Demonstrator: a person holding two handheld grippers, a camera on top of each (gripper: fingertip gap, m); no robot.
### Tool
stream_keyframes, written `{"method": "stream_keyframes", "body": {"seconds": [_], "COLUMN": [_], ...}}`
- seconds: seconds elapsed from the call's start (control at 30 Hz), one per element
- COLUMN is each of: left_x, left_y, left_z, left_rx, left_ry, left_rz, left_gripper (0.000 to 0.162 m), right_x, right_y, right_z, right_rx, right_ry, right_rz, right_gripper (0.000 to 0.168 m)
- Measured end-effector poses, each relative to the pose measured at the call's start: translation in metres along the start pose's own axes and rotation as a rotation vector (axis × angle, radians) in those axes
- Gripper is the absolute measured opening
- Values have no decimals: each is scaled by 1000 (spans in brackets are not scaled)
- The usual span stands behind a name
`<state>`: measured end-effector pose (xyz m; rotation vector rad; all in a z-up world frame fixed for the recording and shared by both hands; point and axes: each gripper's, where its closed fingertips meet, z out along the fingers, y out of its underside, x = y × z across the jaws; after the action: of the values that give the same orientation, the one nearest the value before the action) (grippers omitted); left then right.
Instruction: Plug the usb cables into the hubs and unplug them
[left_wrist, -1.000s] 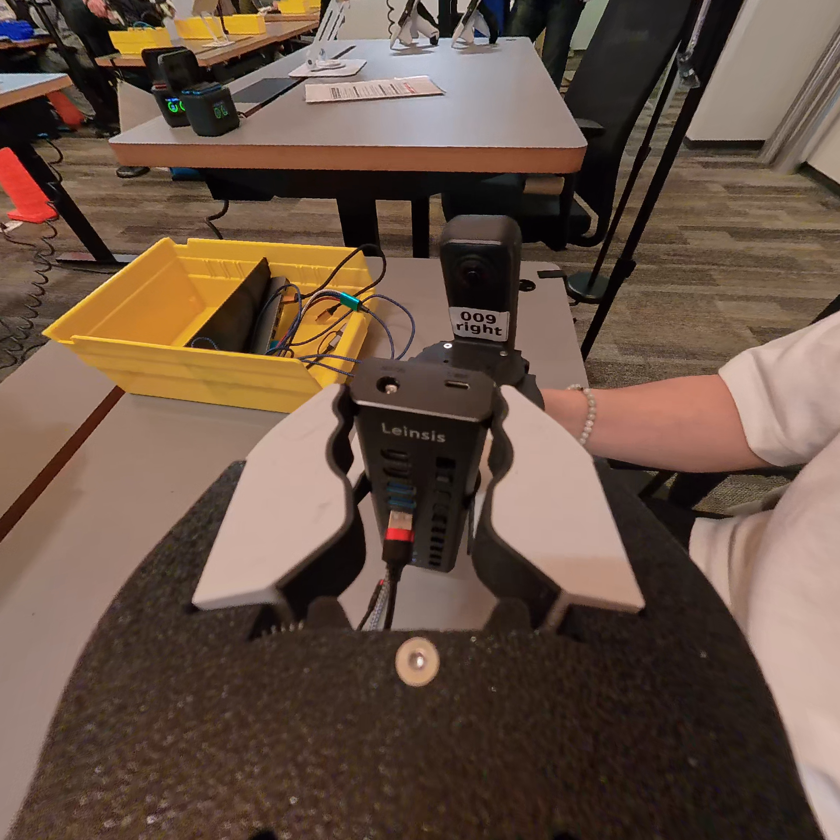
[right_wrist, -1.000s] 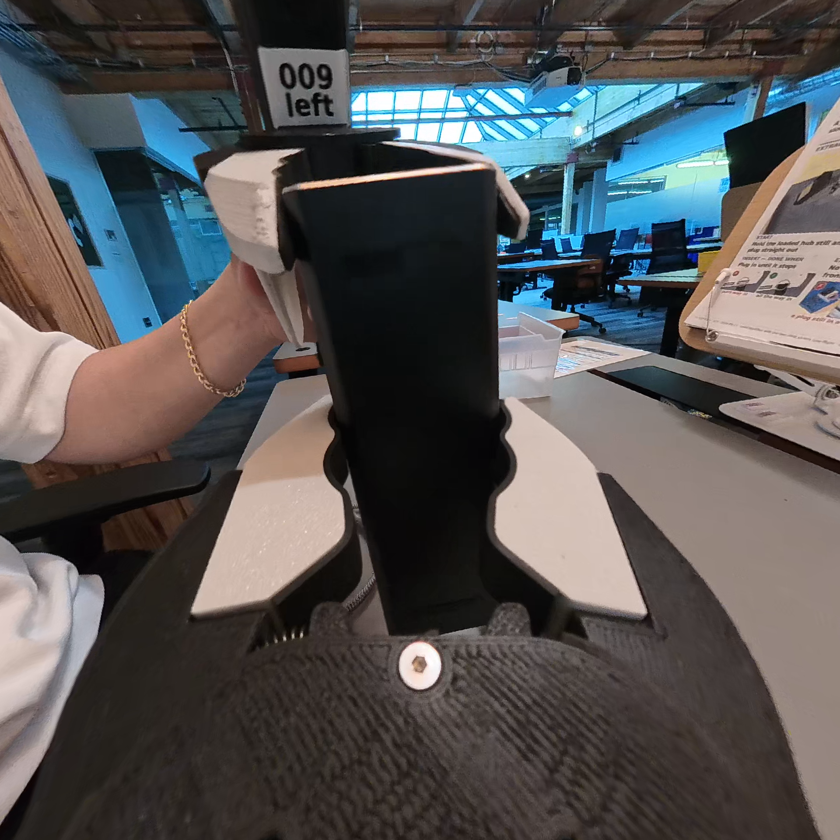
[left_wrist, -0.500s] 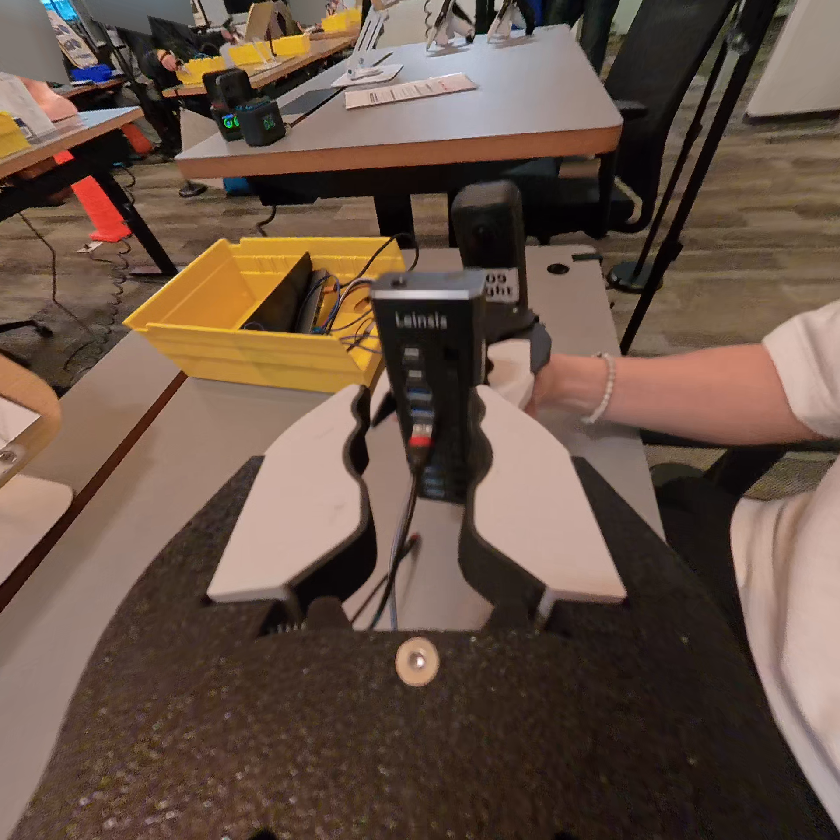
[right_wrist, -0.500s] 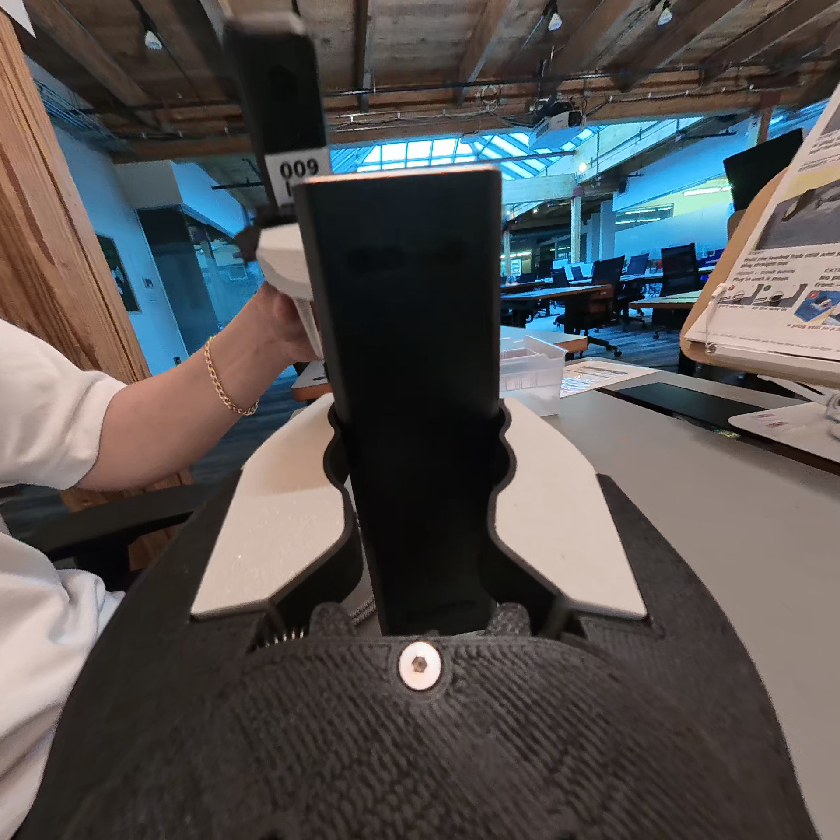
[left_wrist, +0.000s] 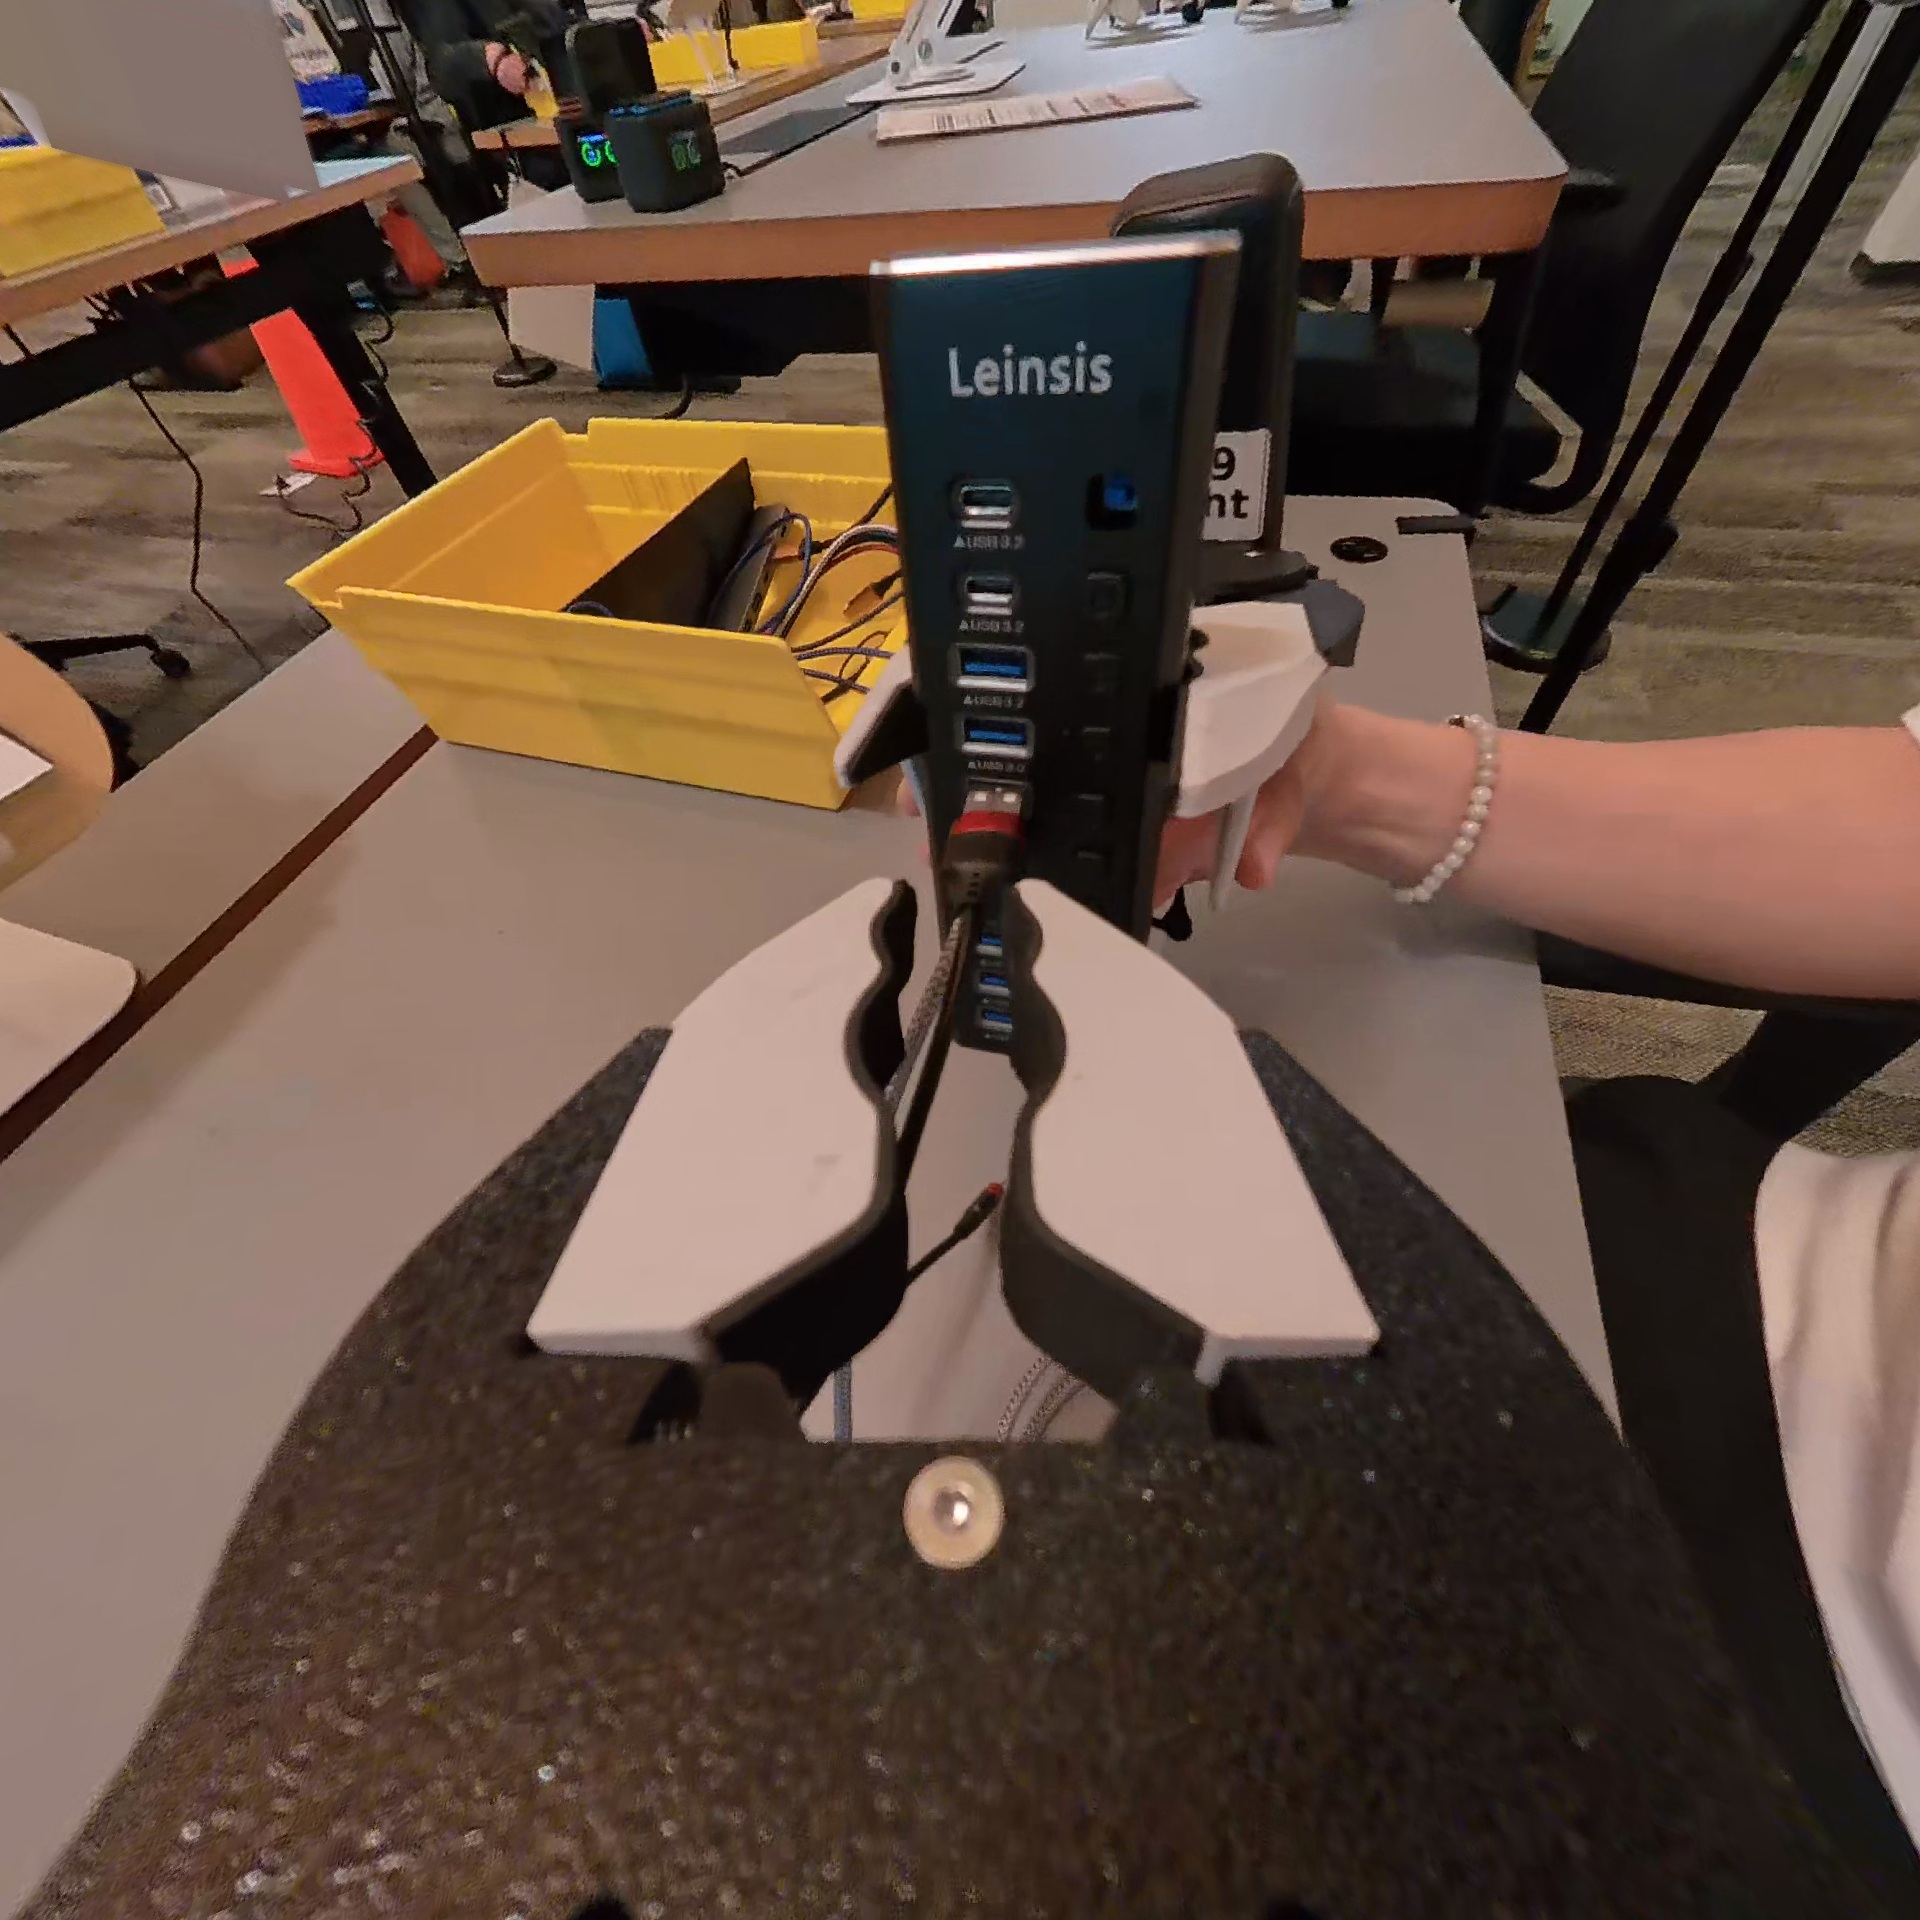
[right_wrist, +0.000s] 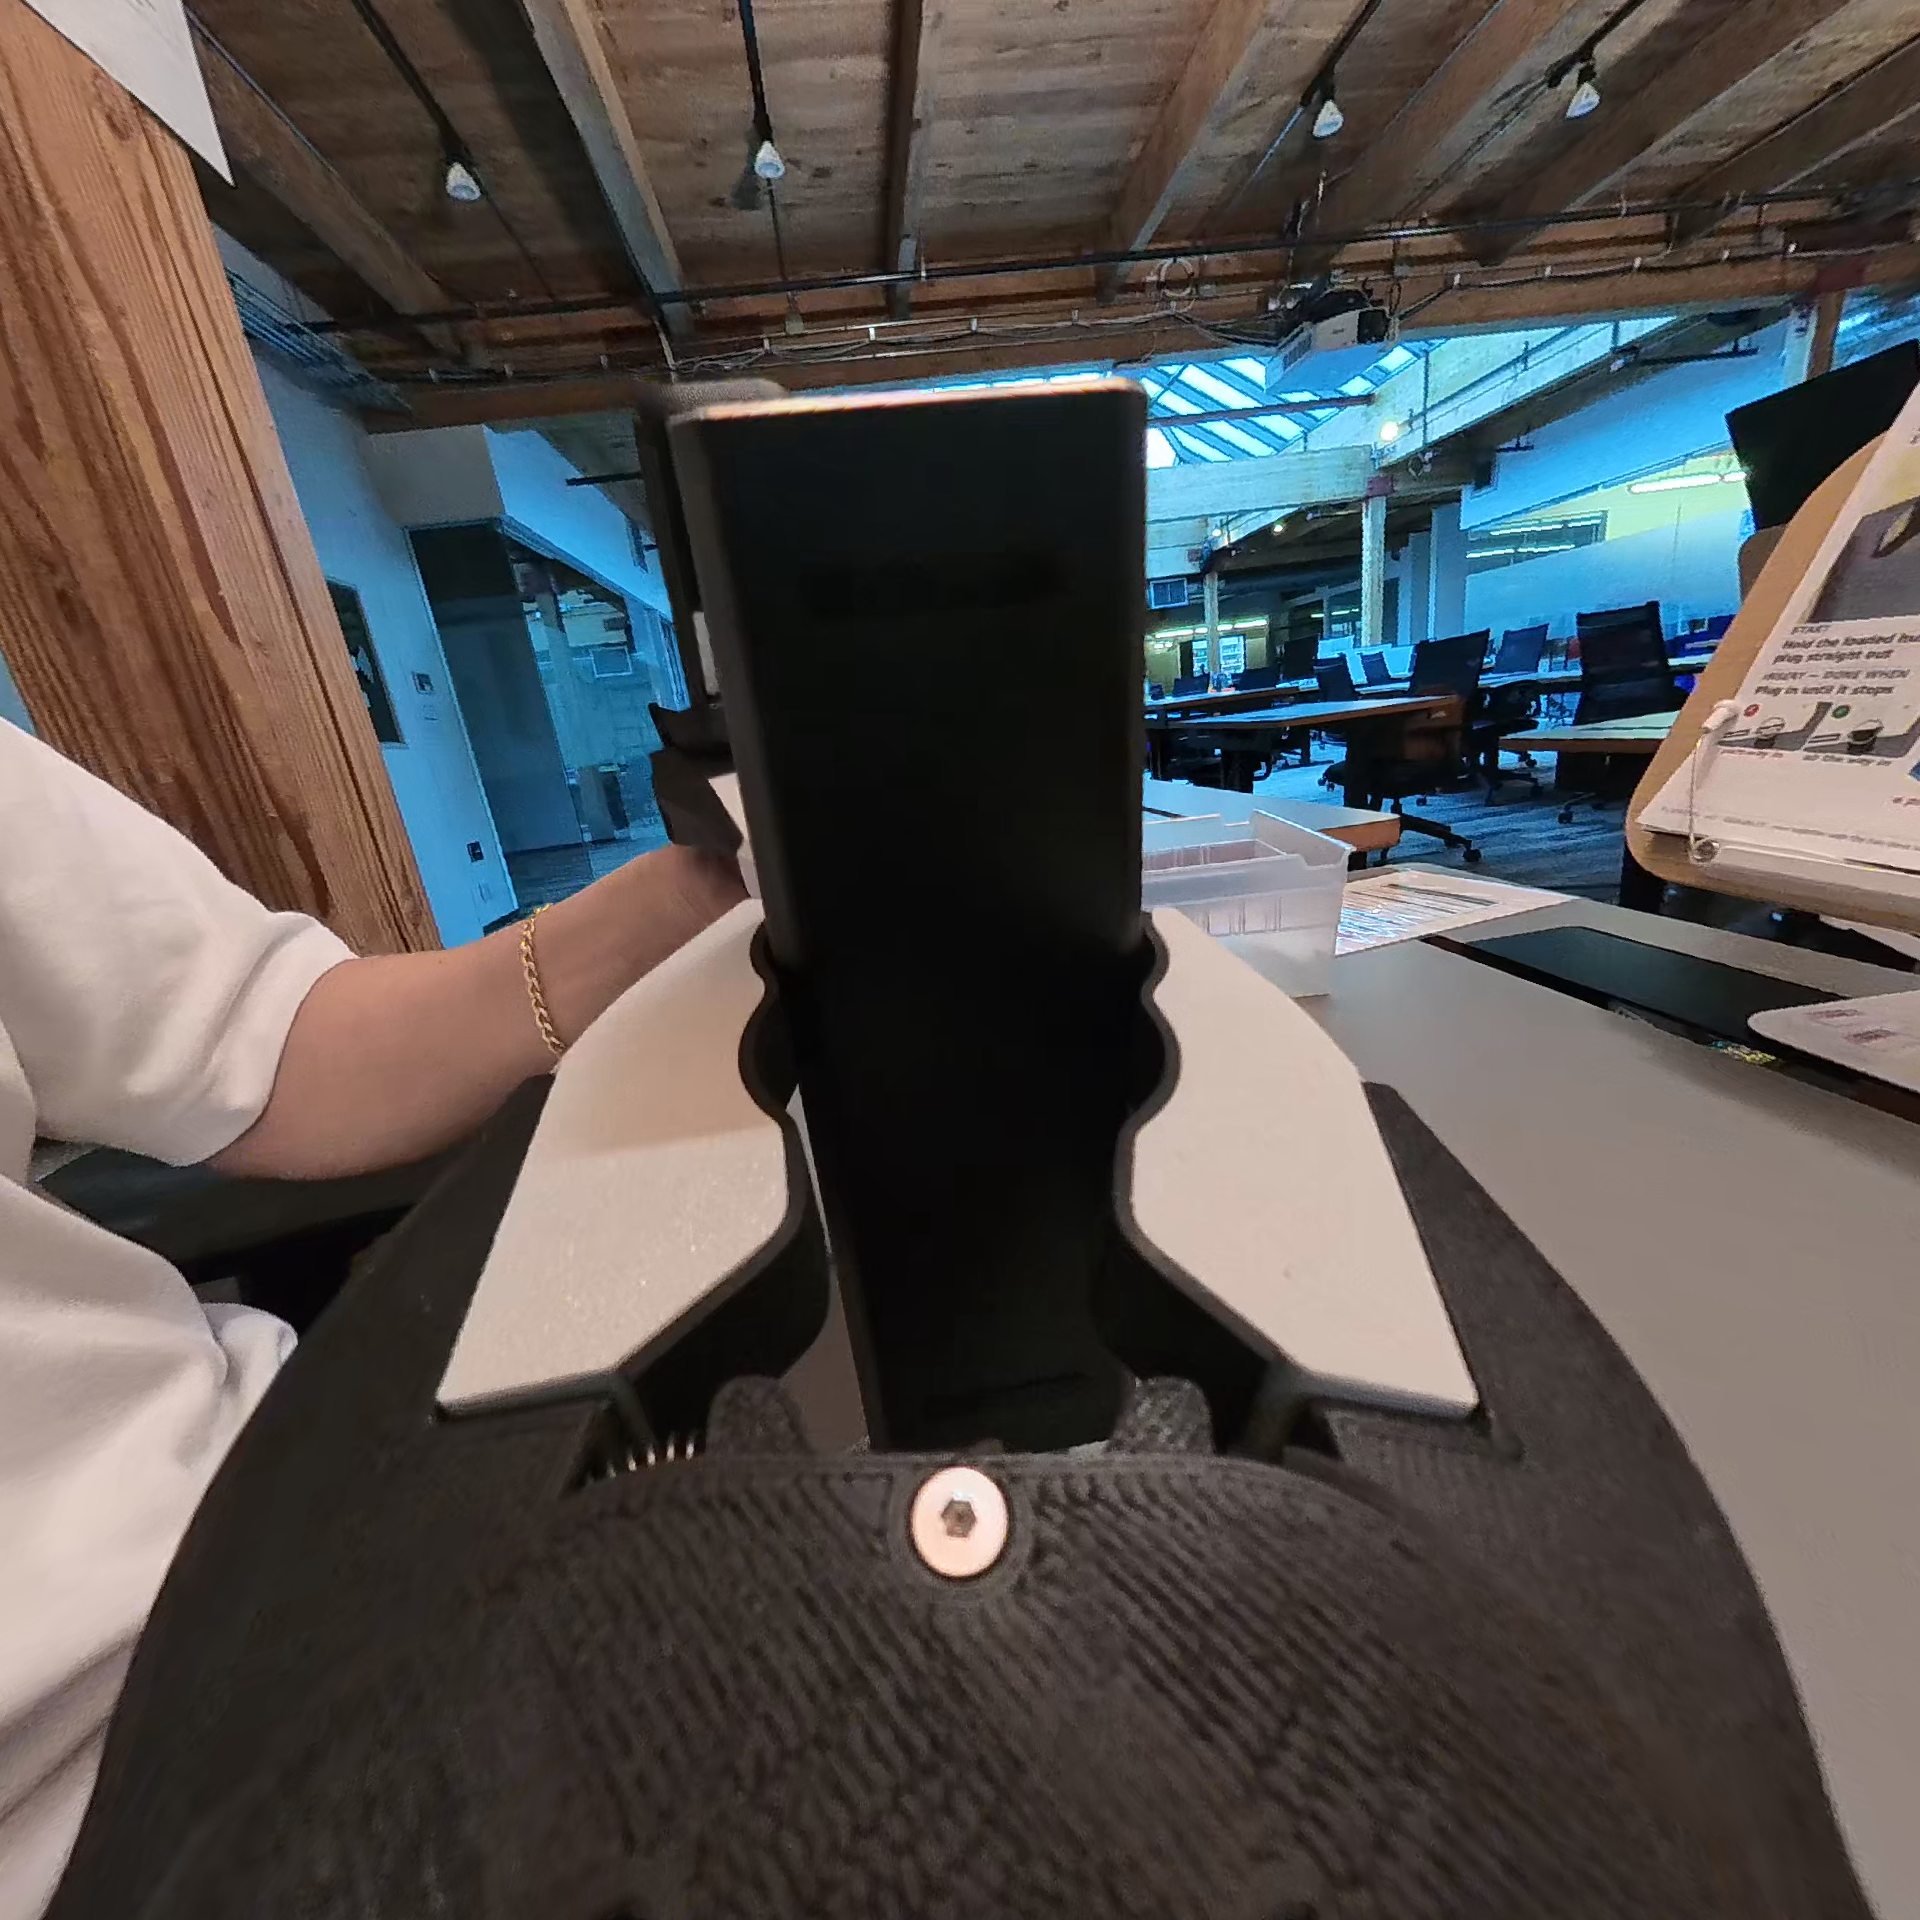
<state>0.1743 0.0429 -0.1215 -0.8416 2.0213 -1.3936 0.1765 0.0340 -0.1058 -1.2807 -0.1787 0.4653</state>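
A black USB hub stands upright above the grey table. My right gripper is shut on its lower half; I see only the hub's plain back in the right wrist view. In the left wrist view the right gripper's white fingers clamp the hub's sides. A USB cable plug with a red collar sits in a port on the hub's front. My left gripper is closed narrowly around the braided cable just below the plug.
A yellow bin with several cables and another dark hub stands at the back left. A clear plastic bin, a black mat and a clipboard with a sheet are on the right. A person's arms hold both grippers. My left and right fingertips are right by each other.
My left gripper let go of the hub, drew back and down, then narrowed its fingers around the cable below the plug. The right gripper kept hold and raised the hub upright.
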Motion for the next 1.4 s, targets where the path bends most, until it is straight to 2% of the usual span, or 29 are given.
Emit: {"method": "stream_keyframes", "body": {"seconds": [0.4,0.6,0.77,0.97,1.27,1.4], "left_x": [6,6,4,3,2,2], "left_y": [7,14,24,27,33,23], "left_z": [1,-3,-2,2,7,8], "left_rx": [-21,-153,-234,-107,-139,-74], "left_ry": [22,11,21,-1,-15,-31], "left_rz": [27,152,166,65,81,35], "left_gripper": [5,4,4,3,3,5], "right_x": [-5,-8,-8,-5,0,2], "right_y": [3,16,18,19,26,17], "right_z": [2,5,9,10,8,5], "right_rx": [-14,-100,-65,-38,-47,16], "right_ry": [-32,-40,-52,-49,-43,-45], "right_rz": [-2,-26,25,70,82,91], "right_gripper": [63,63,63,63,64,63]}}
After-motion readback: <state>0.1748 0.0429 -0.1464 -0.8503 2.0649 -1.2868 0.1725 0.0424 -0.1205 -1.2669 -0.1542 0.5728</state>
